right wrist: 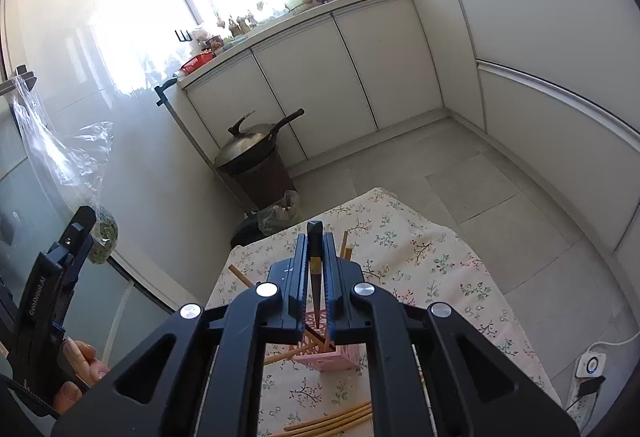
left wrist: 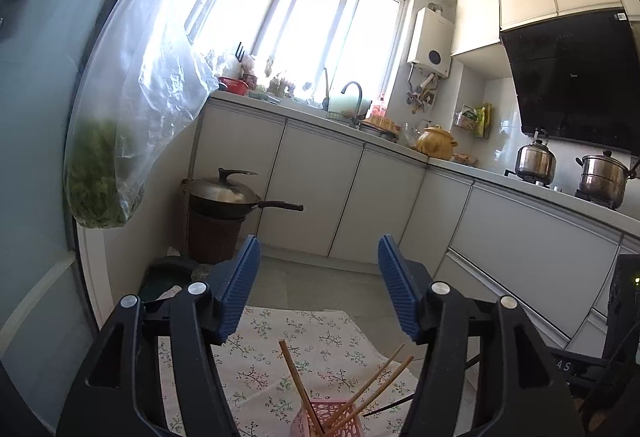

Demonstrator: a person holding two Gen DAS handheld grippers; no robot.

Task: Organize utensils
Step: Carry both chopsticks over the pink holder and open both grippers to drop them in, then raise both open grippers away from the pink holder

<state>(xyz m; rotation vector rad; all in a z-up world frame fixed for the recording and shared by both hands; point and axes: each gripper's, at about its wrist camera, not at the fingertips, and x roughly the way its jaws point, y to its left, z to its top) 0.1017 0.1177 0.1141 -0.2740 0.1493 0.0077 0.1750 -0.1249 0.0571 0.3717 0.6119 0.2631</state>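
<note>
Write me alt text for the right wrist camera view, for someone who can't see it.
The right tongs are shut on a dark chopstick, its tip pointing down over a pink perforated holder on a floral tablecloth. Wooden chopsticks lie loose on the cloth, others lean in the holder. White kitchen cabinets stand behind.

Left gripper [left wrist: 318, 249] is held up with jaws spread wide, while the right gripper [right wrist: 315, 249] is clamped tight, pointing down.
</note>
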